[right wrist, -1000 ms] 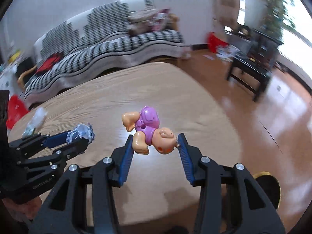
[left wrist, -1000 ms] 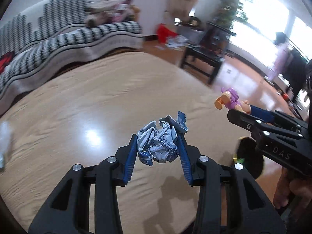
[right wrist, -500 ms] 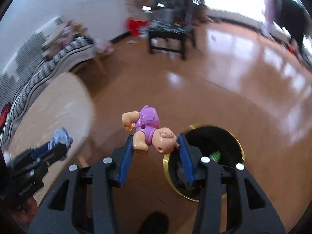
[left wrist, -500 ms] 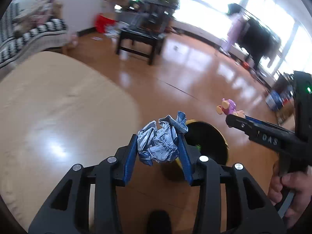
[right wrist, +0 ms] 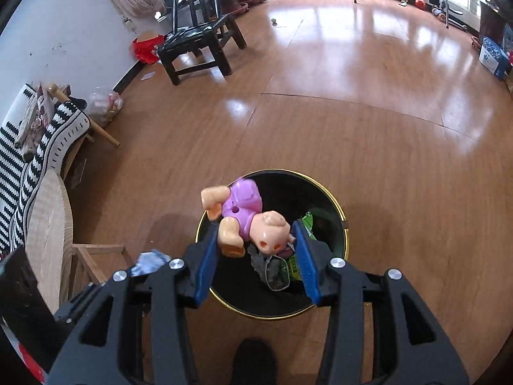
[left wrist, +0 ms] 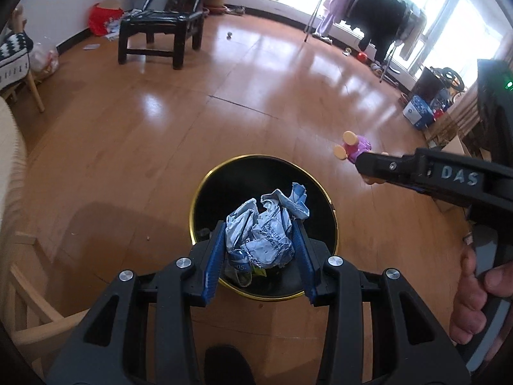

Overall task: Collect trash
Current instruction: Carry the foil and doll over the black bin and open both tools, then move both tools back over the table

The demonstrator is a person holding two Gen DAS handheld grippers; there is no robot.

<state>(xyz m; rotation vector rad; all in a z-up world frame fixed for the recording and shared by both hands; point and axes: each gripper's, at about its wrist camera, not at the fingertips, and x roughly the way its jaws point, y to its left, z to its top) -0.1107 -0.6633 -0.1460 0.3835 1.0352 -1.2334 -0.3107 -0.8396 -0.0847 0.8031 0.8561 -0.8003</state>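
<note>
A crumpled ball of blue-and-white printed paper [left wrist: 264, 226] is pinched in my left gripper [left wrist: 259, 243], which hangs right over the mouth of a black waste bin with a gold rim [left wrist: 195, 199]. My right gripper [right wrist: 255, 245] is shut on a small plastic toy figure in a purple outfit [right wrist: 247, 216] and hovers above the same bin [right wrist: 340, 211]. Wrappers and other rubbish [right wrist: 288, 266] lie inside the bin. From the left wrist view the toy [left wrist: 352, 147] and the right gripper's black body [left wrist: 449, 179] show at the right, with a hand [left wrist: 474, 301] on its handle.
The bin stands on a glossy wooden floor. A dark wooden chair [right wrist: 198, 41] and a red bag [right wrist: 146, 48] stand by the far wall. A light wooden table edge [right wrist: 48, 234] and a black-and-white striped sofa [right wrist: 35, 147] lie at the left. Clothes hang on a rack [left wrist: 378, 9] by the windows.
Both grippers swung away from the table top and sank toward the floor. They now hang over the bin, each holding its object as before.
</note>
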